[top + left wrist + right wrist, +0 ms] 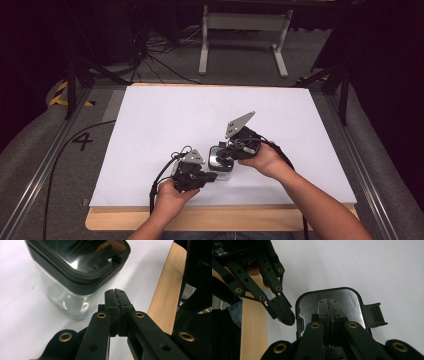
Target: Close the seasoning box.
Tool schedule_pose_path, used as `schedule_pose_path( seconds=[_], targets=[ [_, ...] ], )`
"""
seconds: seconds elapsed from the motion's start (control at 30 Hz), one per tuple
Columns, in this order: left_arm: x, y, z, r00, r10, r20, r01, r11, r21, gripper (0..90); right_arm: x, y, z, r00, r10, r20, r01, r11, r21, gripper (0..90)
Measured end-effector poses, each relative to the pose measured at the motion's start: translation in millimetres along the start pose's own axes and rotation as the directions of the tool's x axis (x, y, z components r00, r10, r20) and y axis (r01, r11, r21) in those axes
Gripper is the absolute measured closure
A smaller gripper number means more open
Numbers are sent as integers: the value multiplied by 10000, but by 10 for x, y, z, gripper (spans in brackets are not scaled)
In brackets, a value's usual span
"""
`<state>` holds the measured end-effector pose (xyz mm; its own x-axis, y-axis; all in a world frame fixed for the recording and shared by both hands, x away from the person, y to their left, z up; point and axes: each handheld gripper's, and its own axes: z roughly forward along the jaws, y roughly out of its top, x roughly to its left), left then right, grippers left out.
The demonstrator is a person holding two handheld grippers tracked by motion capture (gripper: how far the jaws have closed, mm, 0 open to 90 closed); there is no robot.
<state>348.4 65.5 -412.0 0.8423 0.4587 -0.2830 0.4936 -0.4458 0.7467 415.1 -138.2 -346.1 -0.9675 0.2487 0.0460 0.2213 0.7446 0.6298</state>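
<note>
A small clear square container (220, 172) with a black-rimmed, glossy lid (217, 155) stands near the front middle of the white sheet (165, 120). My left gripper (212, 176) lies low beside it, jaws shut and empty. In the left gripper view the shut tips (115, 291) sit just off the container's clear wall (72, 300), below the lid (82, 270). My right gripper (226, 156) points down over the lid, jaws shut. In the right gripper view its tips (328, 300) hover over the lid's shiny top (348, 298). A ribbed tab (375, 314) sticks out of the lid. The left gripper (287, 319) shows beside the lid's edge.
The wooden table edge (225, 218) runs along the front, just behind the left hand. Broad bare white sheet lies to the left, right and far side. A white stand frame (245, 22) and cables (160, 50) are on the floor beyond the table.
</note>
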Motion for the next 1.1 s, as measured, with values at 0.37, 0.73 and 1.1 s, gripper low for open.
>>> schedule_pose_path(
  seconds=[0.37,0.73,1.1],
  targets=[
    [186,-88,-214,9923,-244,-1215,200,9991,-370,897,15,-105,-235,9996,233,185,-215,9956,-907,895],
    [349,-164,-437,9729,-447,-2271,206,9940,-1073,896,-173,-565,-847,9795,1429,1418,-1100,9698,-2177,869],
    [618,-370,-904,9325,-1685,-3195,1137,9765,-1831,847,-495,-1240,-1226,9063,3221,2736,-2473,9292,-2746,705]
  ],
)
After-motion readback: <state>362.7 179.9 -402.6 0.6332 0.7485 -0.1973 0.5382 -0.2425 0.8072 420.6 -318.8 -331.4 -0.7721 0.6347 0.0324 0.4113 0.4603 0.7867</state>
